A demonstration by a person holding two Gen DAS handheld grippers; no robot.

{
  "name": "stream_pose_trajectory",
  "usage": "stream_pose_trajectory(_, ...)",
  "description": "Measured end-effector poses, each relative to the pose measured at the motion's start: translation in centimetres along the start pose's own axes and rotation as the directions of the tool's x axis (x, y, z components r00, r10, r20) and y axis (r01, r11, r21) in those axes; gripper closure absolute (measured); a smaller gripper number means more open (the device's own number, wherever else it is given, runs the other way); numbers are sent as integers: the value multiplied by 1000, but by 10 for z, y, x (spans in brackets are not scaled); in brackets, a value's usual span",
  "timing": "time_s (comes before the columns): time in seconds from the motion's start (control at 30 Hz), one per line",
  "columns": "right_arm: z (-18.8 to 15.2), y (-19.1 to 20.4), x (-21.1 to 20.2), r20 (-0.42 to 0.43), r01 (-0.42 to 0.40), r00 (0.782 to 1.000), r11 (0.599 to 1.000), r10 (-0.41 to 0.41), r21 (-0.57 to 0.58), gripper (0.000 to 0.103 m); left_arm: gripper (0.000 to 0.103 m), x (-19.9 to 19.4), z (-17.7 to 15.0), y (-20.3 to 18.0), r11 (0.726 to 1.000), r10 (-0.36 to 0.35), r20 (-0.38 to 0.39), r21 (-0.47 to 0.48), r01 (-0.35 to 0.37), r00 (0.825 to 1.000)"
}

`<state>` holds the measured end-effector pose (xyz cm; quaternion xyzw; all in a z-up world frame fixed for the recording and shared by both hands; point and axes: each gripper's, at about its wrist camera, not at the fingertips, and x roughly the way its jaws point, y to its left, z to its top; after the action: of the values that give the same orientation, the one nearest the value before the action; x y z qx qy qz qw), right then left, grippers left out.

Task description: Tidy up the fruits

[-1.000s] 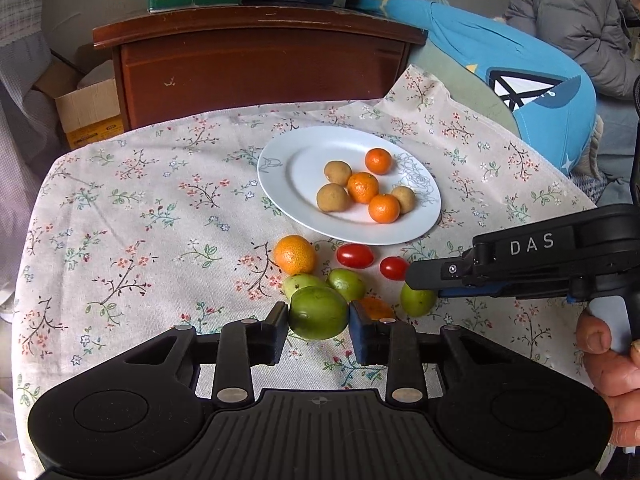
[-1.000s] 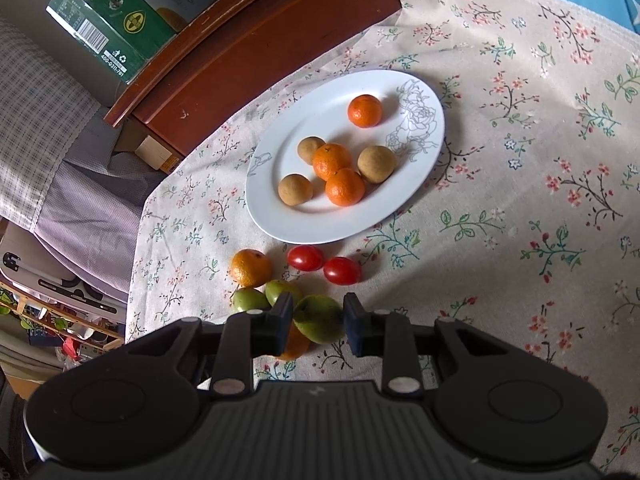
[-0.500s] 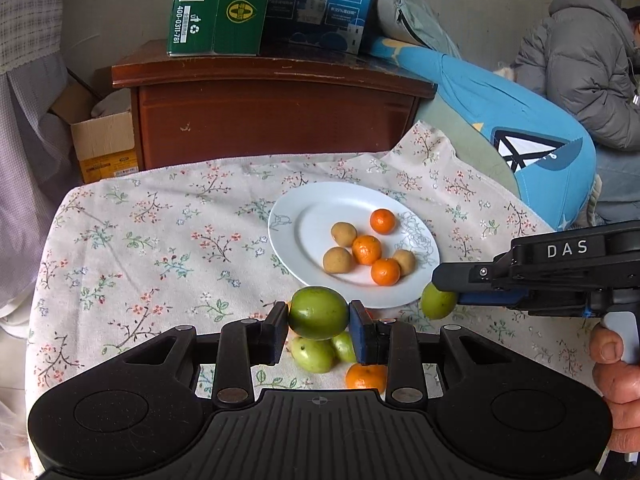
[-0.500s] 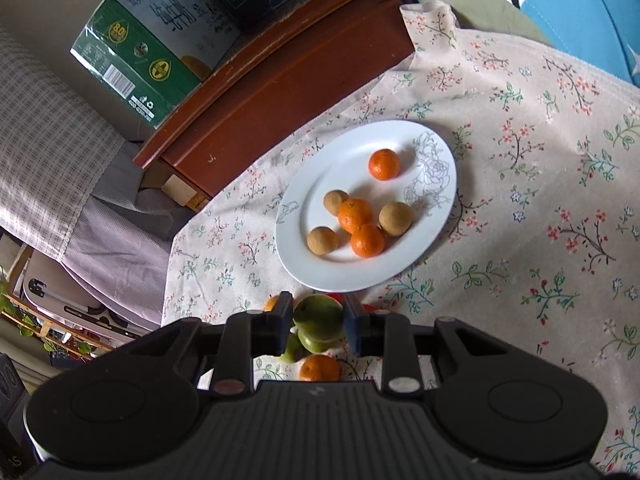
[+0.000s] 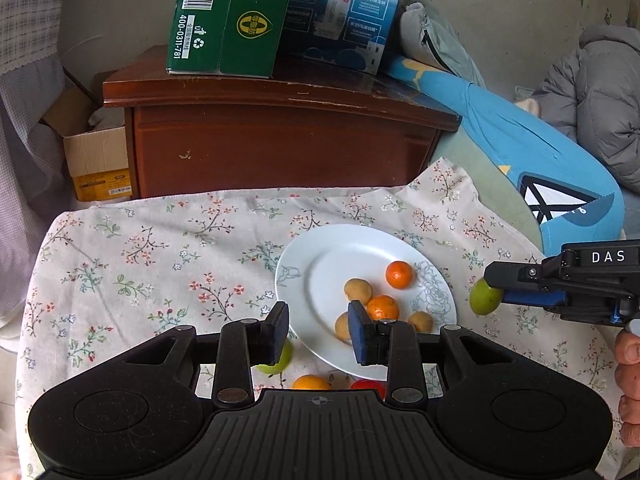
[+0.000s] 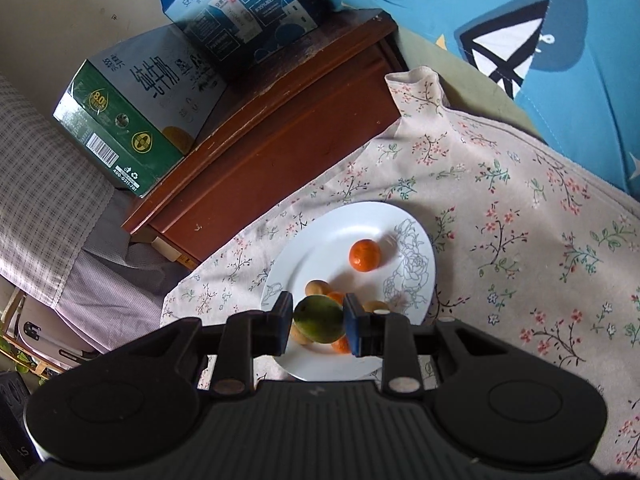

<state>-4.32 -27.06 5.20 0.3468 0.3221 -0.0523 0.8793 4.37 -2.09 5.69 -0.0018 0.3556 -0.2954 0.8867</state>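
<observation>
Hanging above the near rim of the white plate [image 6: 352, 368], the right claw [image 6: 318, 322] grips a green fruit [image 6: 319, 324] between its two pads, so the drop spot lies straight ahead and below, toward 12 o'clock in the right wrist view. The fruit's long axis runs aslant, from about 10 to 4 o'clock, across the pads. Its skin is dull green going yellowish at the lower end, smooth and oval; I judge it firm enough to roll once let go.

On the plate sit small oranges [image 6: 365, 255] and brown round fruits [image 5: 358, 290], bunched at the near side, so the bare far half at 12 o'clock looks the safer landing.

From the left wrist view, the left claw [image 5: 318, 330] stands wide with nothing between its pads, over the plate's left rim. Loose fruit lies on the desk [image 5: 160, 264] at 6 o'clock below it: a green one [image 5: 280, 362], an orange [image 5: 310, 382], a red tomato [image 5: 368, 384]. The right claw is nearer to finishing its placement.
</observation>
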Motion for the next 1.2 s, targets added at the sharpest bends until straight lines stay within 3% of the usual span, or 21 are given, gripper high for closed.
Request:
stream_pose_trajectory(0.2,8,-8,23,-17,45,999,999,-45,-1,75,73,20,3,3,1000,-8,-29,-3,8,1000)
stream_pose_trajectory(0.33,10,-12,32,-28,47,999,999,-47,5,78,73,26,6,22,996,-14,-59,-84,9,998)
stream_pose_trajectory(0.57,12,-20,43,-74,34,997,999,-32,29,78,73,28,13,60,984,78,-59,-158,-86,995)
stream_pose_trajectory(0.7,23,-30,29,-38,20,999,998,-18,55,75,73,26,17,73,980,91,-39,-174,-96,995)
stream_pose_trajectory(0.9,27,-43,27,-45,54,998,992,-50,110,75,73,30,21,104,953,191,-33,-235,-194,981)
stream_pose_trajectory(1.1,24,-38,26,-57,38,998,996,-33,87,75,73,54,22,137,929,295,-58,-217,-301,954)
stream_pose_trajectory(1.2,23,-37,28,-67,39,997,995,-33,87,75,73,68,20,144,932,303,-69,-187,-311,951)
